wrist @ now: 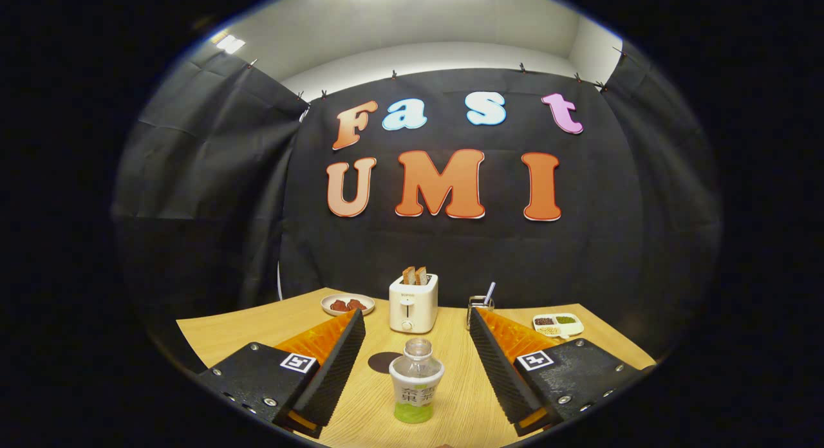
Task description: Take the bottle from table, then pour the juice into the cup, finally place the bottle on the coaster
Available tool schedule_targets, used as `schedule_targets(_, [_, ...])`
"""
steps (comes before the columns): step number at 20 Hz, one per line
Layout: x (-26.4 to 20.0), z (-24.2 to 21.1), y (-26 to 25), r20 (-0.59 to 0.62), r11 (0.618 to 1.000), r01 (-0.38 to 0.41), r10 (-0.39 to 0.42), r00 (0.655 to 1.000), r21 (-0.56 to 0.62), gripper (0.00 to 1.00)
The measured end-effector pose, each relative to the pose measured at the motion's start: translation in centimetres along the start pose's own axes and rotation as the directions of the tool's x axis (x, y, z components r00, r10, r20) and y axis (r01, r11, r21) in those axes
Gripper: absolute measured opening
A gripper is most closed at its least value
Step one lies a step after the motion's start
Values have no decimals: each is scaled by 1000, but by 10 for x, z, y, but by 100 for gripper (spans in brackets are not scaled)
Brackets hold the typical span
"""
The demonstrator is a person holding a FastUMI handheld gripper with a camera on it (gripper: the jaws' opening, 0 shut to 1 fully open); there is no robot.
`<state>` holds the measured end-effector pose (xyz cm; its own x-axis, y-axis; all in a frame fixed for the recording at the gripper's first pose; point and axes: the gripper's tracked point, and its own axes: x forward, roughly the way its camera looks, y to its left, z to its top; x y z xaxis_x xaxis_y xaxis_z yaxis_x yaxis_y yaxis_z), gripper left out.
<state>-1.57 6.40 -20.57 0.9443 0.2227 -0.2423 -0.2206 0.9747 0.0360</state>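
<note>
The table [257, 329] was light wood and carried everything. The hand-held gripper [417, 335] hung low over its near part with its fingers [338, 364] spread wide, touching nothing. The toaster [413, 303], white with two slices of toast standing in its slots, sat beyond the fingertips and serves as the landmark here. The bottle [416, 380] stood upright in front of the toaster, between the two fingers and clear of both; its cap was off, and a little green juice lay at its bottom. A dark round coaster [381, 362] lay flat in front of the toaster, just left of the bottle and partly hidden behind it. A plate [347, 304] with reddish food sat left of the toaster. A divided tray [557, 325] of small foods lay well to the toaster's right. A clear cup [477, 303] with a straw stood just right of the toaster.
</note>
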Motion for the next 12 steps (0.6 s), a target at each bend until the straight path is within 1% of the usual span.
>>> schedule_targets(4, [13, -38, 3, -46, 1000, -4, 4, 999, -4, 98])
schedule_targets(8, [26, -70, 1, -69, 999, 12, -14, 998, -36, 98])
schedule_targets(12, [36, -106, -2, -141, 999, 36, -40, 989, -30, 98])
